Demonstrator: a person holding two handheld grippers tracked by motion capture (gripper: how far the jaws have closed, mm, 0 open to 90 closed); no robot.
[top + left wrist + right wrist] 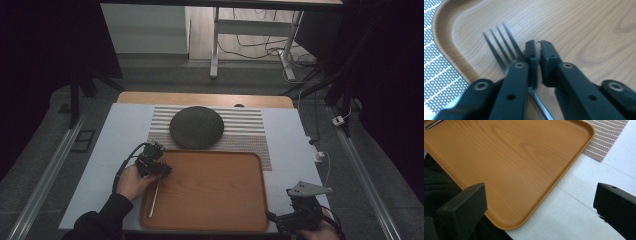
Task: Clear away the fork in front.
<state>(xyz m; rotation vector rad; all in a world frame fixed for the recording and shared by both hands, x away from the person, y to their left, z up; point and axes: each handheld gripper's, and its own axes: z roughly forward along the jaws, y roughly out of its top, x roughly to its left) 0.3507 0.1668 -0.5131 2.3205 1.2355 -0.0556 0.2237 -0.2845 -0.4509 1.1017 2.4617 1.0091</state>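
Left gripper (537, 51): we see it nearly closed, a thin slit between the jaws, sitting right over the fork's neck; can't tell if it's actually pinching.
Fork (499, 45): lying flat on the wooden tray (215, 185), by its left edge.
Right gripper (541, 202): wide open, holding nothing, over the tray's near right corner and the white desk (584, 202).

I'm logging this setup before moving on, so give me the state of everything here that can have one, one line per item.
Left gripper: nearly shut, over the fork's neck; grip on it cannot be told.
Right gripper: open, holding nothing, by the tray's near corner.
Fork: lying flat in the tray along its left side.
Tray: flat on the table.
Dark round plate: on the striped mat, behind the tray.
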